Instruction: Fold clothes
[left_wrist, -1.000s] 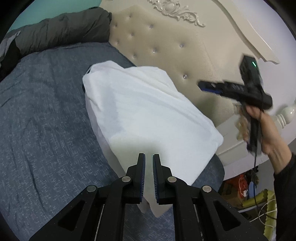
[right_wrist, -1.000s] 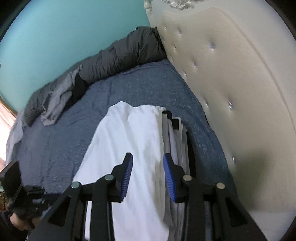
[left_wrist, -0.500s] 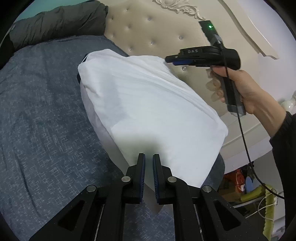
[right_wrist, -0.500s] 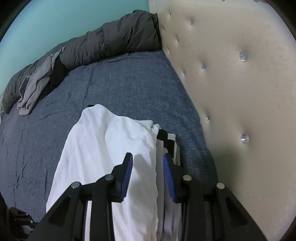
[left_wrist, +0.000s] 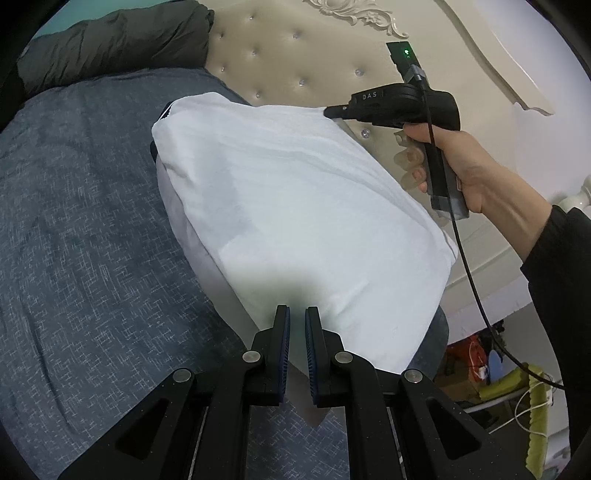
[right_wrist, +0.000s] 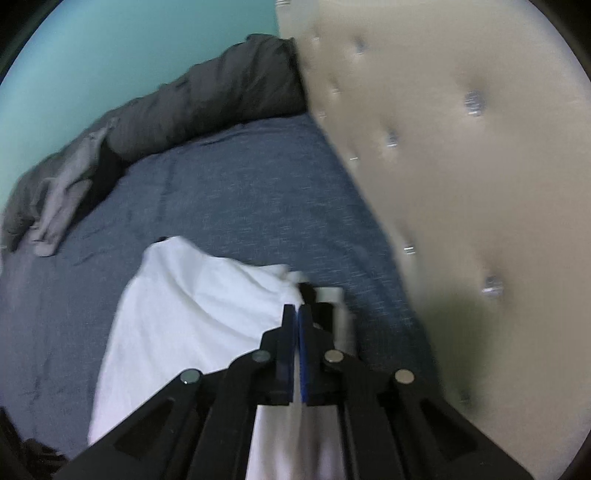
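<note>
A wide bed covered in blue-grey woven fabric with a fine crosshatch texture (left_wrist: 92, 229) is being shown in both views, backed by a cream tufted headboard with small shiny buttons (right_wrist: 461, 177). A rumpled dark grey quilt (left_wrist: 114, 40) is lying bunched along the far edge. The white smooth-cotton folded garment (left_wrist: 295, 206) is being held raised above the bed beside the headboard, its surface lightly creased; darker striped layers beneath it are being glimpsed at its edge in the right wrist view, too blurred to identify. The black left gripper with blue ribbed pads (left_wrist: 297, 325) is being held with its jaws nearly together on the garment's near edge; the cloth between them is hidden. The black right gripper (right_wrist: 297, 314) is being clamped on the garment's far hem, gripped by a bare hand (left_wrist: 454, 162) with a dark sleeve (left_wrist: 557, 266) partly cut off.
</note>
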